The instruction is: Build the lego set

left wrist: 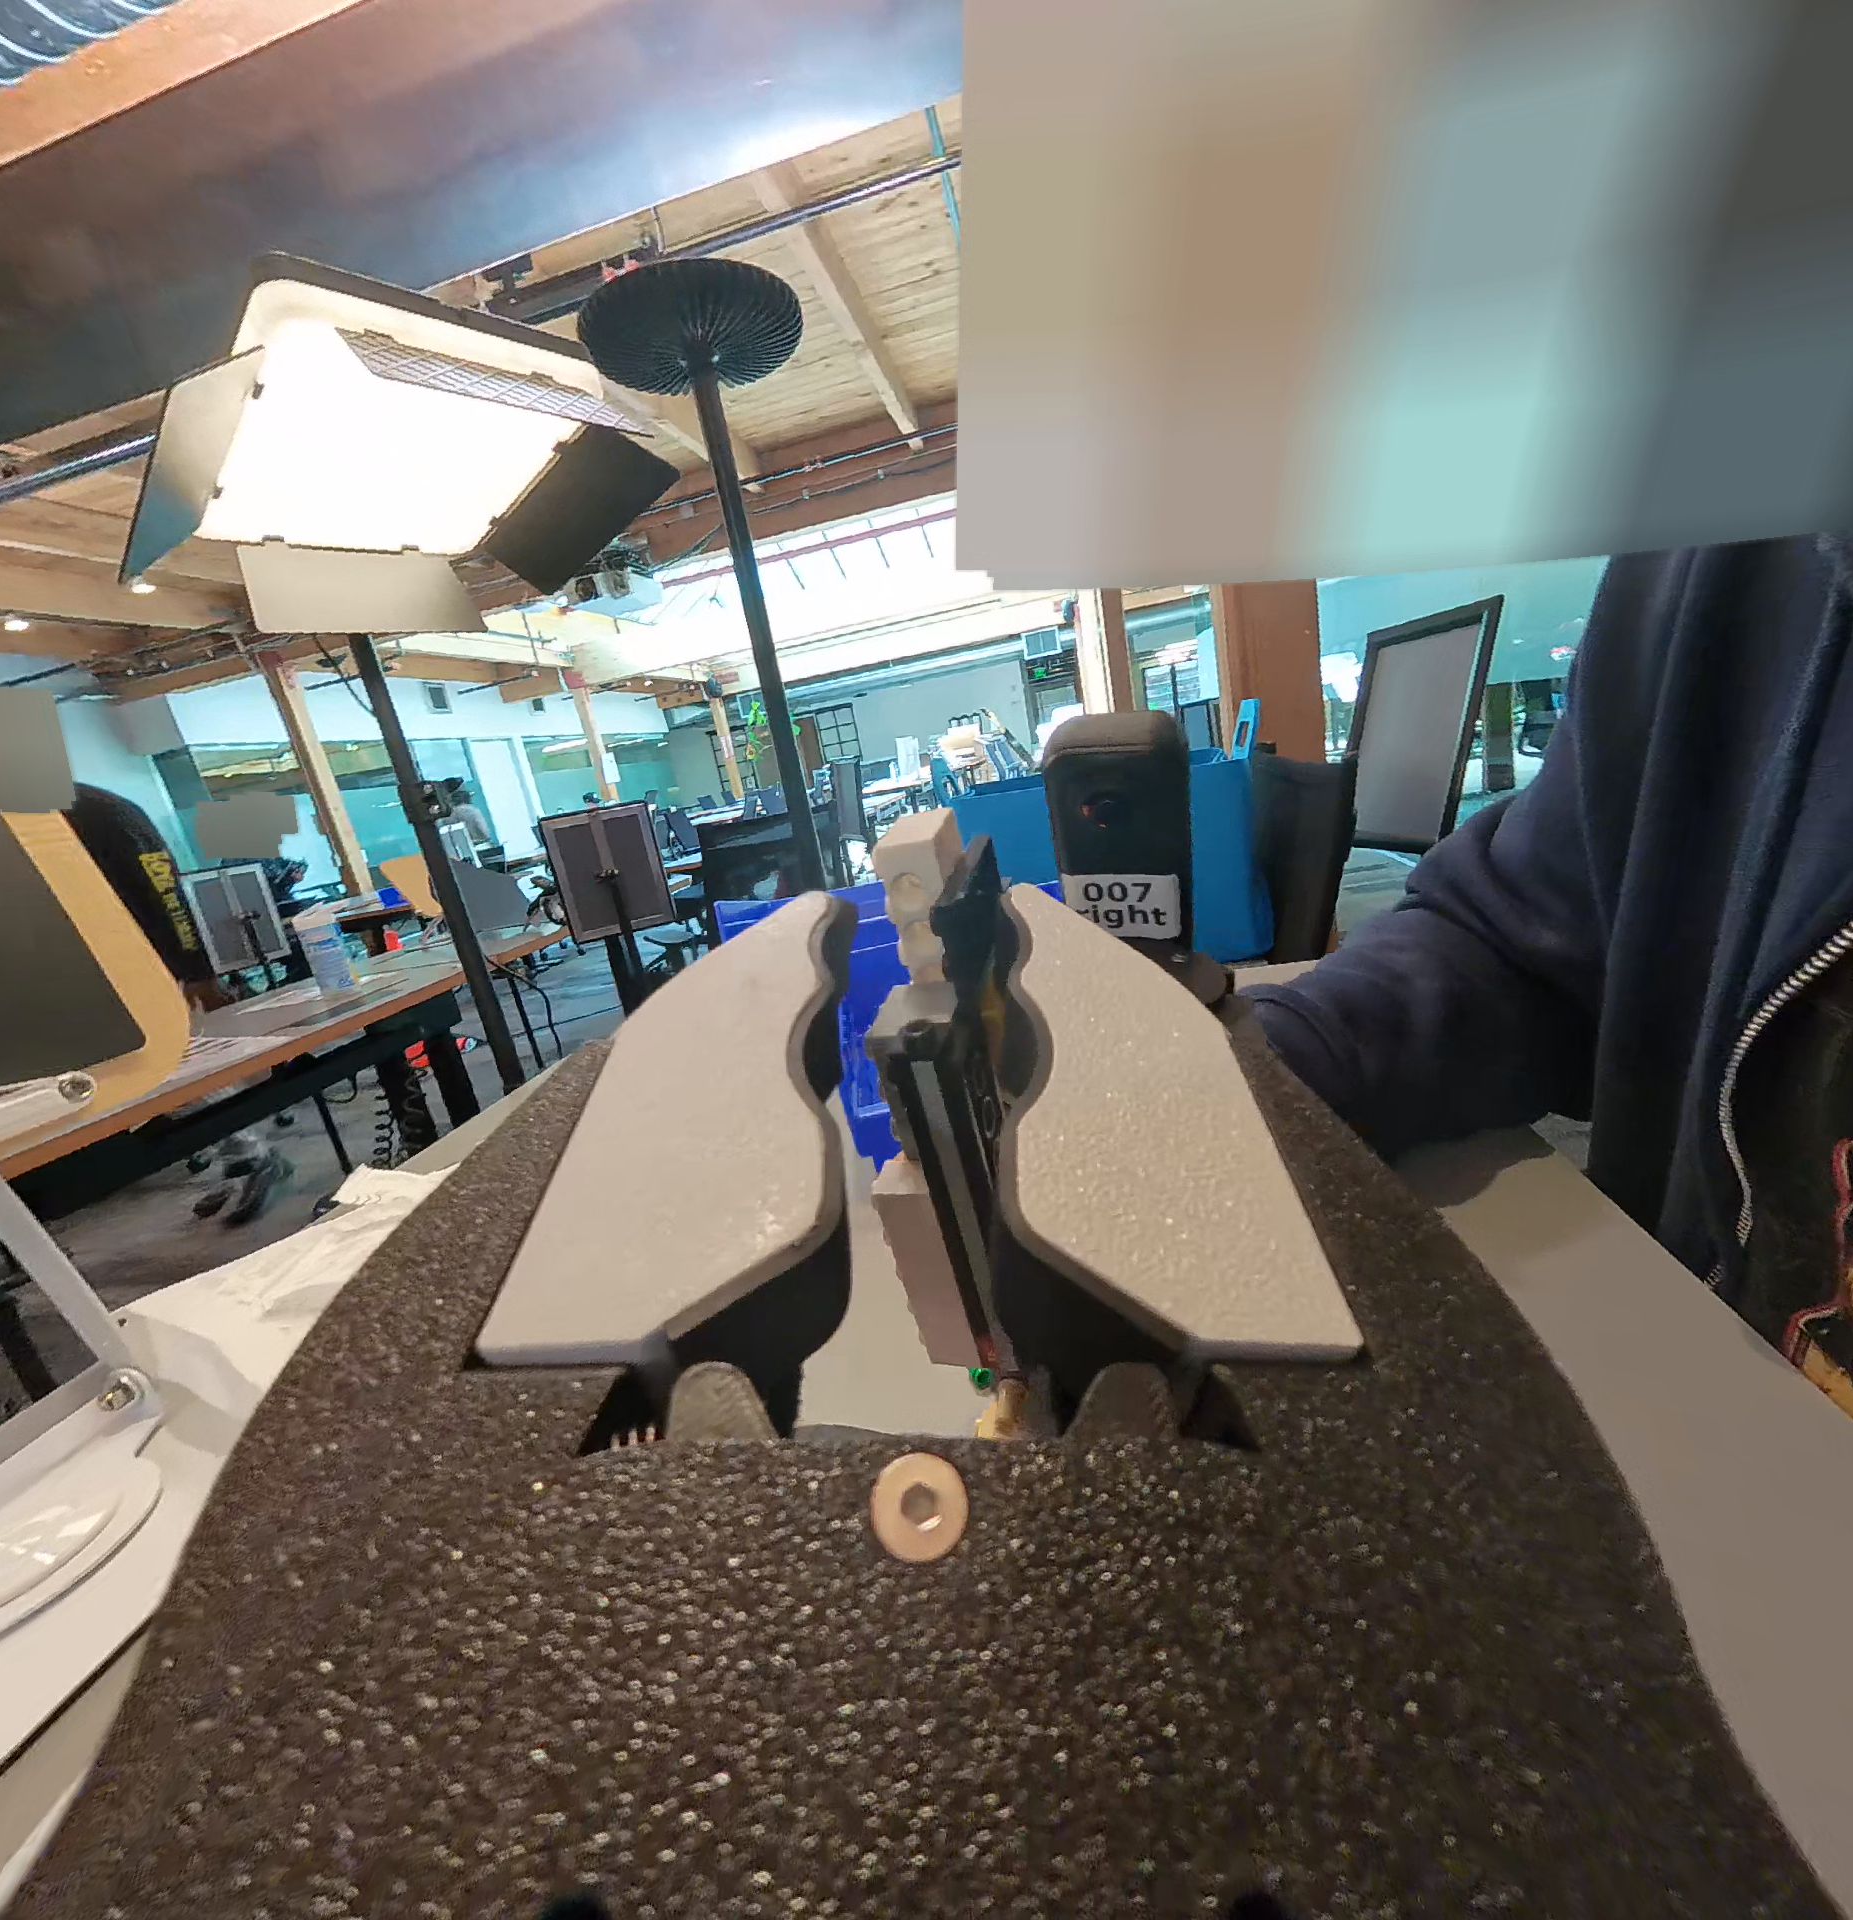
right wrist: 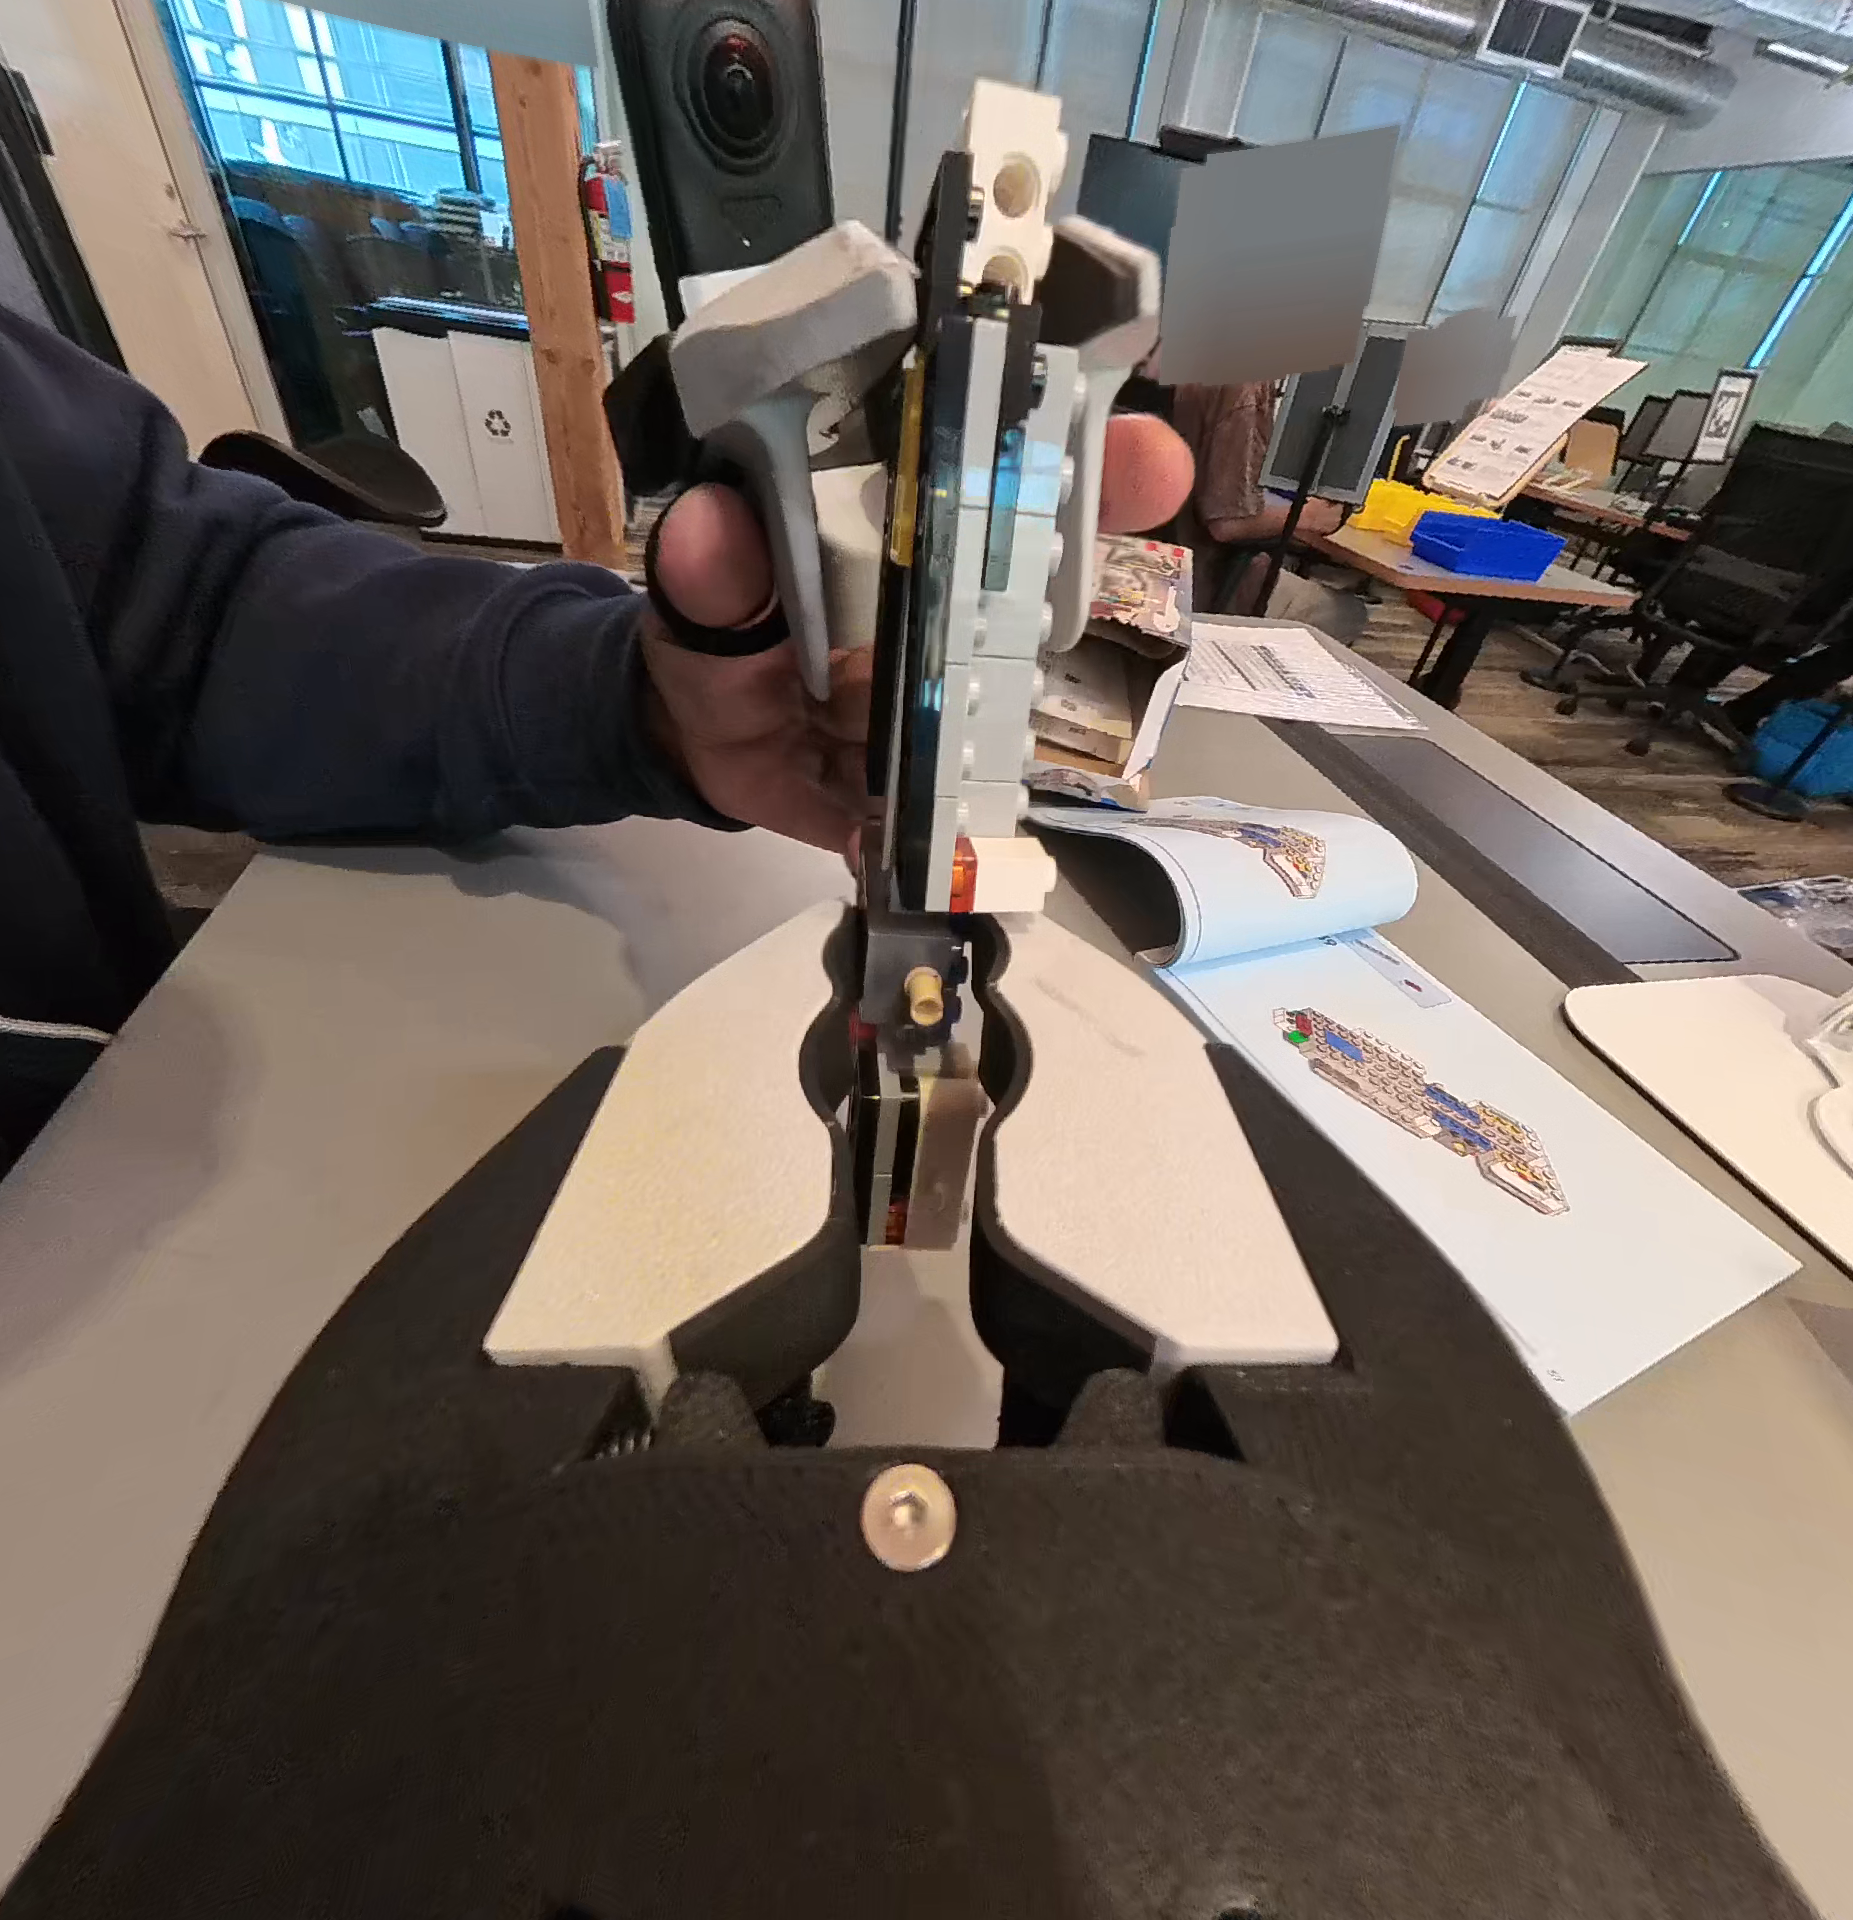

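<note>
Grey, black and white toy bricks form one long, flat brick model [right wrist: 963,582], and both of my claws have hold of it, one at each end, above the grey counter [right wrist: 402,1018].

In the right wrist view, my right claw [right wrist: 914,997] fills the lower centre of the frame. Its two pale fingers [right wrist: 714,1122] are pinched on the model's near end, where a dark grey block carries a small tan peg [right wrist: 924,1006]. From there the model stands edge-on and runs up the middle of the frame. Near the top centre, my left claw [right wrist: 989,301] comes in from the far side, and its pads sit against the model on both sides. A hand [right wrist: 756,665] with a dark navy sleeve grips that claw's handle at centre left.

In the left wrist view, my left claw [left wrist: 927,935] sits mid-frame around the same model [left wrist: 953,1164], seen edge-on. The right finger lies against the black edge. Blue shows through between the left finger and the bricks, so from this side I cannot tell whether that pad presses.

To the right in the right wrist view, an open instruction booklet [right wrist: 1421,1122] lies on the counter, with a torn cardboard box [right wrist: 1119,675] just behind it. A blue bin [left wrist: 849,997] shows directly behind the left claw's fingertips.
</note>
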Tool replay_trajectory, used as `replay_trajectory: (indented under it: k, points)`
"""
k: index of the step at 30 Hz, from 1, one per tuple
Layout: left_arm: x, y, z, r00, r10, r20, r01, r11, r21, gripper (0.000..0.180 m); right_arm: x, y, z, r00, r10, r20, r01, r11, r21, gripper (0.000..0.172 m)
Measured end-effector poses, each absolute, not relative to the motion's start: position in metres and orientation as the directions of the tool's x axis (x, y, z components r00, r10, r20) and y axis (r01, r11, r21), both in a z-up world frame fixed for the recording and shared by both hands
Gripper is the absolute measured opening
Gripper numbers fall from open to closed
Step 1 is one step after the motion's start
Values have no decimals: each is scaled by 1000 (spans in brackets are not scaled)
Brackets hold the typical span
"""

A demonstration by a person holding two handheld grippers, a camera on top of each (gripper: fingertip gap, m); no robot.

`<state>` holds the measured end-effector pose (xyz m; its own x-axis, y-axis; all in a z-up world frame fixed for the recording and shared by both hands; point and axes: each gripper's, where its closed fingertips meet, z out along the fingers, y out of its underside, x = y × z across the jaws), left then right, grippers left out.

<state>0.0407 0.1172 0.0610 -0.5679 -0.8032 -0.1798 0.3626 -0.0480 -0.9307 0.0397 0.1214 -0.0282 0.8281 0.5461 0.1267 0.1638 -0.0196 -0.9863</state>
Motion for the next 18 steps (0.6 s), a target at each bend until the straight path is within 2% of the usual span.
replay_trajectory:
  k: [14,18]
  points:
    - [47,131,60,-442,-893,-87,318,-65,-946,64,42,121,-22,849,521,93,114,-9,-993,20]
    - [49,130,51,-421,-903,-83,287,-46,-957,64,46,122,-19,864,492,105,118,6,-993,20]
